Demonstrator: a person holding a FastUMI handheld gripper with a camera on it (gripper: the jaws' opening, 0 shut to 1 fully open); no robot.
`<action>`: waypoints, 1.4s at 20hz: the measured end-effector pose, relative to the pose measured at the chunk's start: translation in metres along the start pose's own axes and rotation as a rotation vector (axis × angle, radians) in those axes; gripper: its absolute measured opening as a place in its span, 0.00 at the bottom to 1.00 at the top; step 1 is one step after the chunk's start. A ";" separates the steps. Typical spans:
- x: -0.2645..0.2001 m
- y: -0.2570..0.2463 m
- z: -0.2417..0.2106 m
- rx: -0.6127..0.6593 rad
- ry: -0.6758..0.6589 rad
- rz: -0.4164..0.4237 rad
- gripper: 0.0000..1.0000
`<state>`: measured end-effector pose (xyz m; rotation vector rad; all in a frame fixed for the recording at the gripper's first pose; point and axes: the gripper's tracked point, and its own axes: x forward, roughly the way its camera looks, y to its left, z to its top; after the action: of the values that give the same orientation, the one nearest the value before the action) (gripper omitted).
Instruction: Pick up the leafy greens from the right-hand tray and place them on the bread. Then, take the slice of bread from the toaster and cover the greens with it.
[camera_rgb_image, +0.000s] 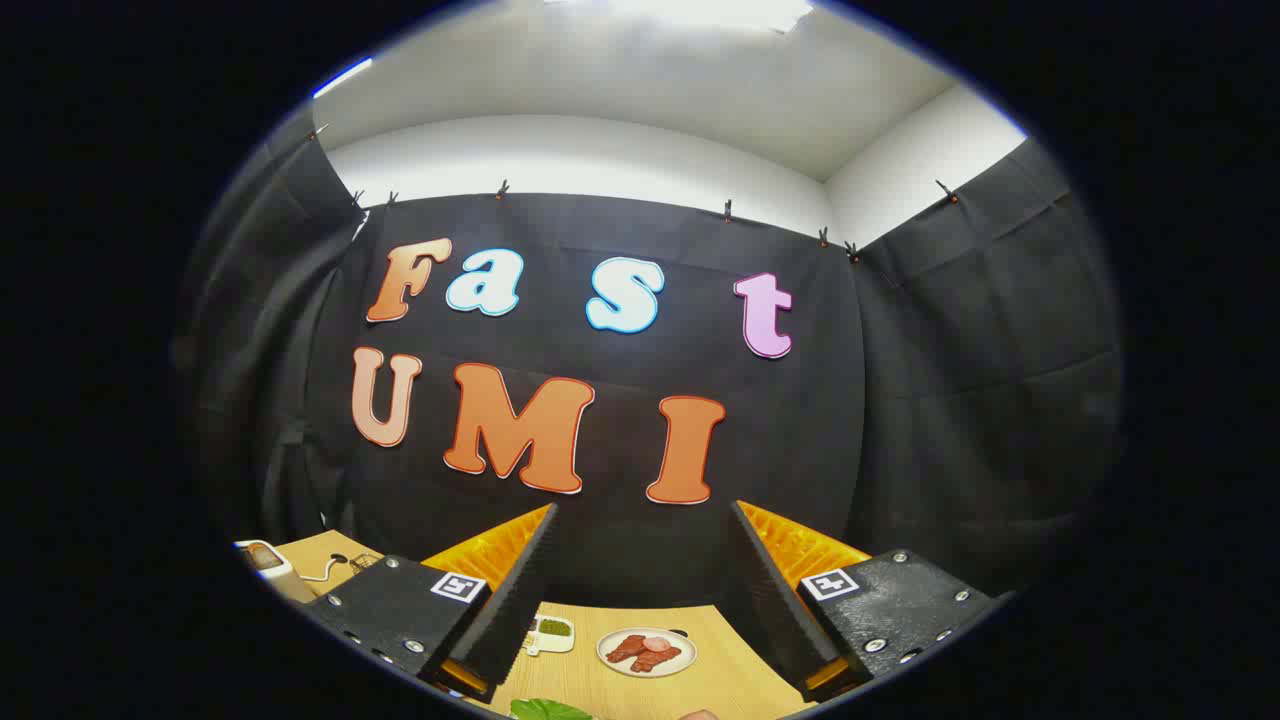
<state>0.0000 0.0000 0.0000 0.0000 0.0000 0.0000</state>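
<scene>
Tongs (640, 600) released, jaws wide and empty, raised over the worktop (715, 680); leafy greens (548, 710) lie at 6 o'clock just below the gap, ungrasped, toaster (262, 560) off at 9 o'clock, so I judge both steps remain.

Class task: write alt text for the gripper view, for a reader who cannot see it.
The tongs stand open and empty, raised above a wooden table. Between their fingers lie a plate of meat slices, a small white dish of something green and a green leaf's edge.
</scene>
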 end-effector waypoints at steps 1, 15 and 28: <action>0.001 0.005 0.002 0.004 0.001 0.007 0.99; 0.002 0.032 0.030 0.038 -0.024 0.046 0.98; 0.010 0.049 0.035 0.046 -0.010 0.068 0.99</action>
<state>0.0096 0.0492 0.0349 0.0463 -0.0096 0.0679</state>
